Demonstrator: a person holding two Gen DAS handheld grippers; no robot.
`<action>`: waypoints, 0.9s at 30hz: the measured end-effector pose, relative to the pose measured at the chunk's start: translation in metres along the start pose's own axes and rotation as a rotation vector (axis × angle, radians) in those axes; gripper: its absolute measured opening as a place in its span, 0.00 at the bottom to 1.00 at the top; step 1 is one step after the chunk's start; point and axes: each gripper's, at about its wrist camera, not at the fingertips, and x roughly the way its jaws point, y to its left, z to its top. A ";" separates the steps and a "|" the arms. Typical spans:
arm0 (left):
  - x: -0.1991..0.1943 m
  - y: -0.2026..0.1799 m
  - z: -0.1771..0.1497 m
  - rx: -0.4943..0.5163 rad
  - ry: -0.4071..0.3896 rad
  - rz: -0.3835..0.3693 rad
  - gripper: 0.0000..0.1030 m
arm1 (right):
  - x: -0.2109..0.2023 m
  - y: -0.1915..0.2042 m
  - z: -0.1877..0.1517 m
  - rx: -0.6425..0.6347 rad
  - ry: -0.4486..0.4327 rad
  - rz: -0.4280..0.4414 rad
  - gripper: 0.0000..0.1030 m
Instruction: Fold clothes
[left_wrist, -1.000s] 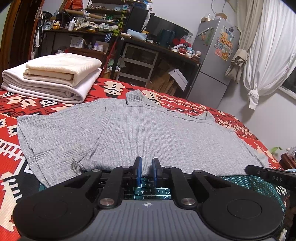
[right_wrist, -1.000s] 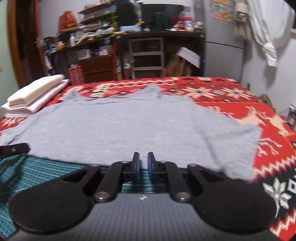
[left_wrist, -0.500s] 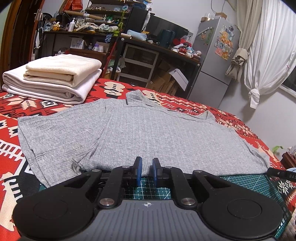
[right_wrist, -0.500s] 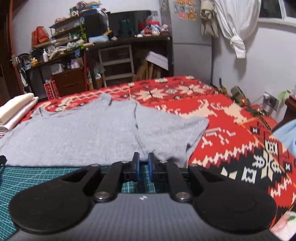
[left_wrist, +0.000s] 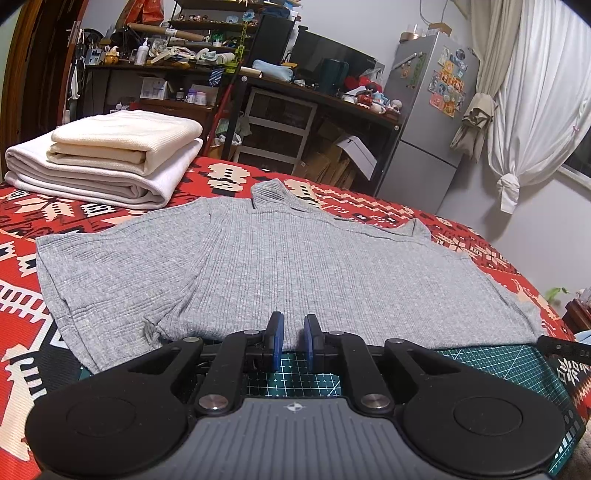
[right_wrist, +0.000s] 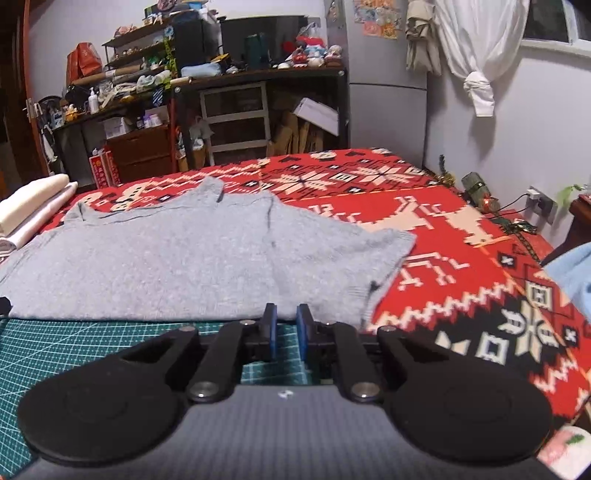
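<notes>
A grey ribbed sweater (left_wrist: 295, 266) lies spread flat on a red patterned blanket (left_wrist: 22, 221), collar at the far side. Its hem rests on a green cutting mat (left_wrist: 295, 380). My left gripper (left_wrist: 292, 341) hovers just short of the hem's middle, its blue pads nearly together and holding nothing. In the right wrist view the sweater (right_wrist: 184, 266) fills the left half. My right gripper (right_wrist: 283, 332) sits at the hem near the sweater's right sleeve, pads close together and holding nothing. Its black tip (left_wrist: 561, 347) shows at the right edge of the left wrist view.
A stack of folded cream and white cloth (left_wrist: 107, 158) sits on the blanket at the far left. Light blue fabric (right_wrist: 569, 273) lies at the bed's right edge. Beyond the bed stand cluttered shelves (left_wrist: 192, 74), a desk and a grey fridge (left_wrist: 424, 140).
My right gripper has swung rightwards along the hem, from the sweater's middle to its right sleeve. The left gripper has hardly moved. Neither gripper's pads changed.
</notes>
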 end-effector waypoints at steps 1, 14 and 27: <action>0.000 0.000 0.000 0.000 0.000 0.000 0.11 | -0.002 -0.003 0.000 0.010 -0.005 -0.006 0.16; 0.000 0.000 0.000 0.000 0.000 -0.001 0.12 | -0.001 -0.033 -0.001 0.144 0.016 -0.055 0.09; -0.001 -0.001 0.000 0.004 0.002 0.001 0.12 | -0.014 -0.028 -0.011 0.126 0.072 -0.044 0.09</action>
